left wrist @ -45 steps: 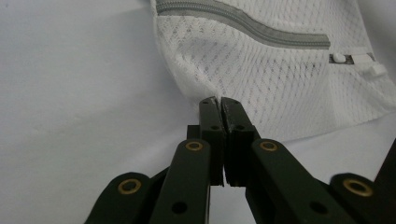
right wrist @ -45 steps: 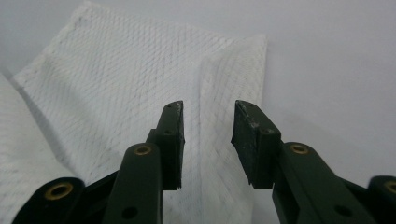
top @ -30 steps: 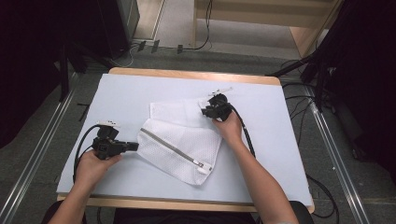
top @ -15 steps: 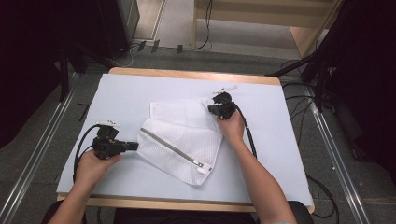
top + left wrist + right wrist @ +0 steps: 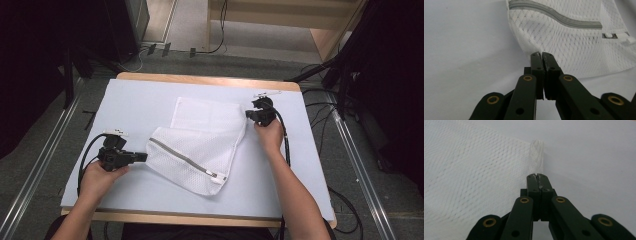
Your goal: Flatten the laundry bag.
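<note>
Currently left gripper (image 5: 142, 156) clamped on mesh bag (image 5: 200, 145) corner mid-table; right gripper (image 5: 248, 114) pinching opposite corner, mesh visible between pads in right gripper view; zipper (image 5: 556, 17) close-up in left gripper view.

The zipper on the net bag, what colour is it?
Grey. The zipper runs across the white mesh bag; it shows best in the left gripper view.

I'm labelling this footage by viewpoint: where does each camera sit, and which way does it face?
High view: above the person's side, facing forward and down on the table; both forearms, left gripper, right gripper.
Left gripper view: on the left gripper, looking along its shut fingers pinching the mesh laundry bag near its zipper.
Right gripper view: on the right gripper, fingers pinching a bag corner.
Shared: the bag.
</note>
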The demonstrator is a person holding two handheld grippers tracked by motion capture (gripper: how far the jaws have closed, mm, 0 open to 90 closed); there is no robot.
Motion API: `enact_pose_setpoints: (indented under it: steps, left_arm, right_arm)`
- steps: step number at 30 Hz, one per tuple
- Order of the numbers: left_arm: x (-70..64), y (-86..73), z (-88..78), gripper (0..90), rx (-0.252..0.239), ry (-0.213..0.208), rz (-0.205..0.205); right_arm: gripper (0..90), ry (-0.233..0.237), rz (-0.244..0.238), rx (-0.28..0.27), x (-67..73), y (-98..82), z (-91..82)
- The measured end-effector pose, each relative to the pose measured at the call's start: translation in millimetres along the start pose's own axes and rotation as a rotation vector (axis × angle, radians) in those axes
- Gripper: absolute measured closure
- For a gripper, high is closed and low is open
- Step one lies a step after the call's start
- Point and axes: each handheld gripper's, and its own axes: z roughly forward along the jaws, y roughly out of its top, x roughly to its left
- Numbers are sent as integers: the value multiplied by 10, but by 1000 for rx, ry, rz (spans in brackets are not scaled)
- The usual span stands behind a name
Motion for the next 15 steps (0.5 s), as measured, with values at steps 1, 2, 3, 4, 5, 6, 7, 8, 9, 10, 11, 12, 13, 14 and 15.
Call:
enact_pose_setpoints:
  steps: [1, 2, 3, 4, 5, 6, 7, 8, 9, 10, 11, 12, 13, 14, 15]
  left_arm:
    - [-8, -2, 5, 893, 8, -2, 1]
    - [-17, -4, 12, 893, 12, -2, -1]
    - [-21, -7, 19, 892, 13, -7, -1]
    - [-26, -5, 23, 892, 18, -10, -3]
    - [-29, -5, 25, 890, 23, -12, -3]
    - [-33, -16, 24, 887, 26, -21, -5]
    - [-37, -31, 18, 881, 28, -32, -4]
    - [-48, -47, 6, 873, 29, -28, 6]
    - [-60, -63, -9, 855, 22, -22, 15]
    - [-66, -73, -33, 828, 17, -18, 24]
    - [-68, -79, -56, 805, 2, -23, 26]
    - [-68, -79, -80, 788, -12, -30, 24]
    - [-69, -75, -103, 777, -26, -38, 25]
    - [-68, -63, -126, 763, -35, -39, 26]
    - [-75, -47, -147, 744, -46, -37, 25]
  right_arm:
    - [900, -3, 9, -5, -31, -11, 0]
    - [900, -12, 15, -2, -58, -20, 0]
    - [900, -22, 22, -3, -80, -29, 1]
    - [900, -20, 29, -4, -104, -39, 5]
    - [900, -18, 39, -1, -121, -47, 9]
    - [900, -11, 44, -1, -131, -56, 15]
    - [900, -8, 41, -1, -129, -61, 14]
    - [900, -6, 38, -5, -122, -64, 9]
    - [900, -1, 34, -9, -122, -62, -4]
    - [886, 4, 36, -18, -119, -61, -23]
    - [857, 12, 41, -30, -121, -58, -48]
    - [842, 22, 49, -40, -123, -55, -71]
    - [823, 27, 44, -36, -126, -51, -99]
    - [817, 30, 42, -39, -123, -53, -121]
    - [817, 33, 42, -38, -117, -60, -153]
